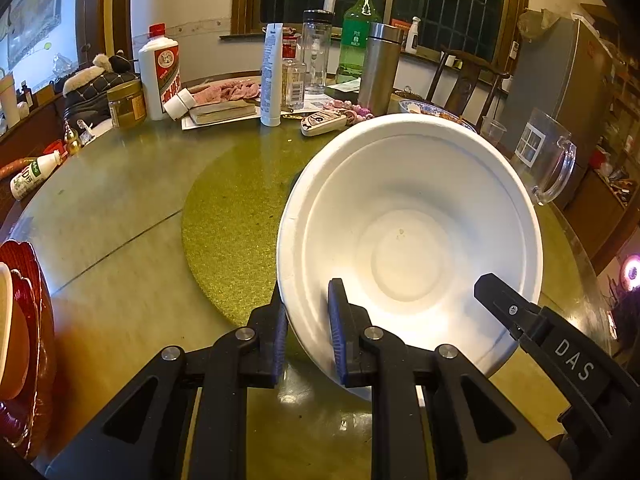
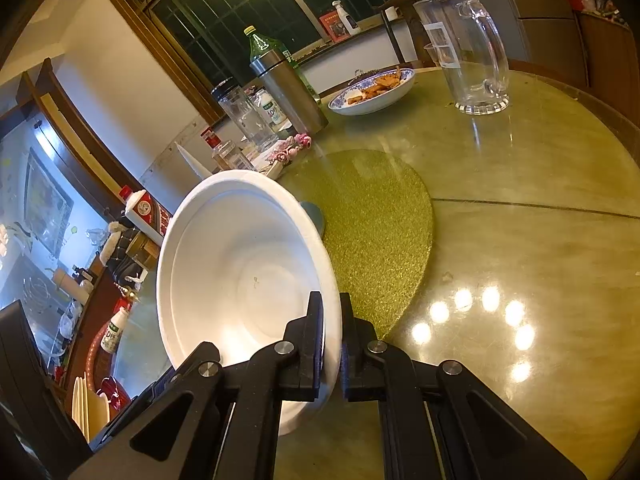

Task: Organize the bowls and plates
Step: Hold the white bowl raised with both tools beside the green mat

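— Above the round gold placemat (image 1: pixel 224 216), what is being held?

— A white bowl (image 1: pixel 408 240) is held tilted over the green table (image 1: pixel 120 208), its hollow turned toward both cameras. Its near rim is pinched by the left gripper (image 1: pixel 308 332): one blue pad is pressed on the inside wall, the other on the outside.

— And the other side of the rim?

— It is clamped by the right gripper (image 2: pixel 332 344), with one finger inside the bowl and one outside. In the left wrist view that gripper's black finger, marked DAS, is seen reaching in at the bowl's lower right edge.

— Can it be told whether the bowl rests on the mat?

— That cannot be told; the underside is hidden.

— What else is laid out?

— A red plate (image 1: pixel 24 344) with a cream dish on it is seen at the table's left edge. A blue-patterned dish of food (image 2: pixel 372 92) and a clear glass jug (image 2: pixel 468 52) are set well apart from the bowl, near the far edge.
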Demonstrator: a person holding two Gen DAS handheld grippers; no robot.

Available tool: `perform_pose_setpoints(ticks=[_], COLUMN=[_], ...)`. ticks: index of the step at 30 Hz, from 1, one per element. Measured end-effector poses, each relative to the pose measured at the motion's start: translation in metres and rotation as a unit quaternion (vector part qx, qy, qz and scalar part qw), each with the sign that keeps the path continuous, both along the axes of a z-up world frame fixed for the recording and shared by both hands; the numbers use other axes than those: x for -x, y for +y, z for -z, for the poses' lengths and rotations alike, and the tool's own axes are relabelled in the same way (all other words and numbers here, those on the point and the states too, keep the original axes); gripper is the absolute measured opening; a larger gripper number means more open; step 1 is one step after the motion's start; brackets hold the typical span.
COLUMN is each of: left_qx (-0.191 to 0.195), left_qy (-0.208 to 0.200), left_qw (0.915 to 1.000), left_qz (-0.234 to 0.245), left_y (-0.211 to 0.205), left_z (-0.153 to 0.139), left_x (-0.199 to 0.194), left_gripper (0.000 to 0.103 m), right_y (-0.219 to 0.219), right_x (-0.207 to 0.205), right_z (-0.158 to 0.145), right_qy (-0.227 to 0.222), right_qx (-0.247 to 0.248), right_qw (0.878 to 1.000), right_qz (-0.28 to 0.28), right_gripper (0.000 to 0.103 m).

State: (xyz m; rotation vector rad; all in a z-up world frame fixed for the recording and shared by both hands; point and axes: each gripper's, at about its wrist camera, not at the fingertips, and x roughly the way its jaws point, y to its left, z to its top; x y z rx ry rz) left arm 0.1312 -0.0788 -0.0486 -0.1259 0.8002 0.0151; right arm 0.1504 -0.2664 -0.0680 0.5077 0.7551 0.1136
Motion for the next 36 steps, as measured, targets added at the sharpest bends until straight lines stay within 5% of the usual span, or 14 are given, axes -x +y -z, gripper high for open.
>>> perform_pose_setpoints(ticks=[36], left_qx=[0.002], left_qy=[-0.014], left_qw=[0.9999], left_qz=[0.005], left_y=[0.0019], left_z=[-0.0065], left_x=[0.0066], left_gripper=[0.016], right_y=[0.0001], right_x=[0.0054], right_z=[-0.0075], right_qy=[-0.023], right_qx=[0.005], right_qw=[1.000], right_qz=[0.000], right_gripper=[0.006])
